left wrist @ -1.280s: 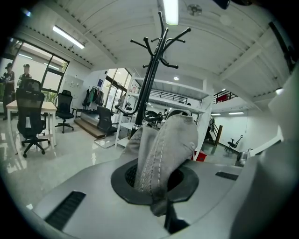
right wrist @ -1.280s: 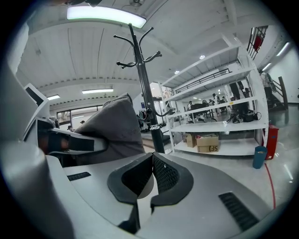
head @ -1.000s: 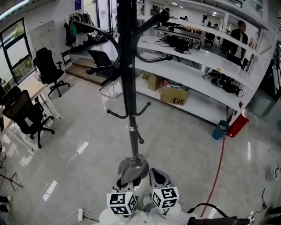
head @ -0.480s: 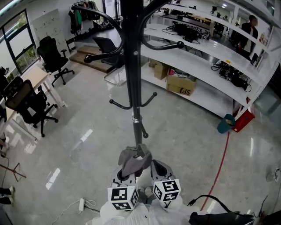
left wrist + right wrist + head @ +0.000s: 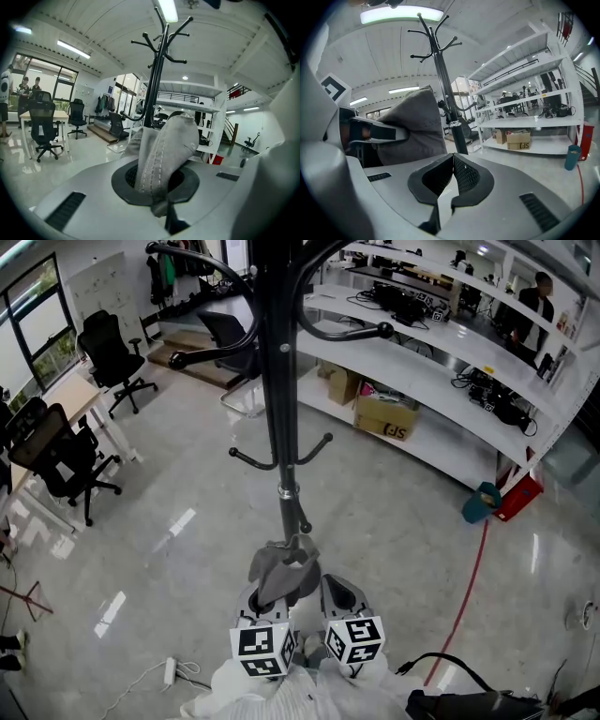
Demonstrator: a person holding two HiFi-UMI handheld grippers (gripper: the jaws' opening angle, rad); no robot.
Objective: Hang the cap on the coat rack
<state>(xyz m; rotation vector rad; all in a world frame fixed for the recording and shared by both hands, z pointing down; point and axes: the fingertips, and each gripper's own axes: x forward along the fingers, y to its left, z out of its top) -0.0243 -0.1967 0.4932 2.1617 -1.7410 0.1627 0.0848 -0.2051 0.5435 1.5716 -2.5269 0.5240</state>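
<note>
Cap [image 5: 284,570]: grey fabric, bunched and standing upright, pinched in the left gripper [image 5: 270,604]. In the left gripper view the jaws are nearly together, with a fold of the cap [image 5: 165,150] clamped between them. It is low, close to the person and just in front of the base of the pole.

Right gripper [image 5: 339,604]: just beside the left, jaws touching, nothing between them, apart from the cap. Its own view shows the cap [image 5: 415,124] off to its left.

Coat rack [image 5: 281,381]: black pole rising straight ahead. Small lower hooks [image 5: 251,460] sit above the cap; the long curved upper arms [image 5: 202,354] are higher and well apart from it. No hook touches the cap.

Progress, as I judge it: the cap is picked up and brought to the rack, but the hanging is not yet done. What remains is lifting it, setting it over a hook and releasing it. Probably a lower hook, though the aim isn't clear from here.

Background: white shelving [image 5: 441,362], office chairs [image 5: 66,465].
</note>
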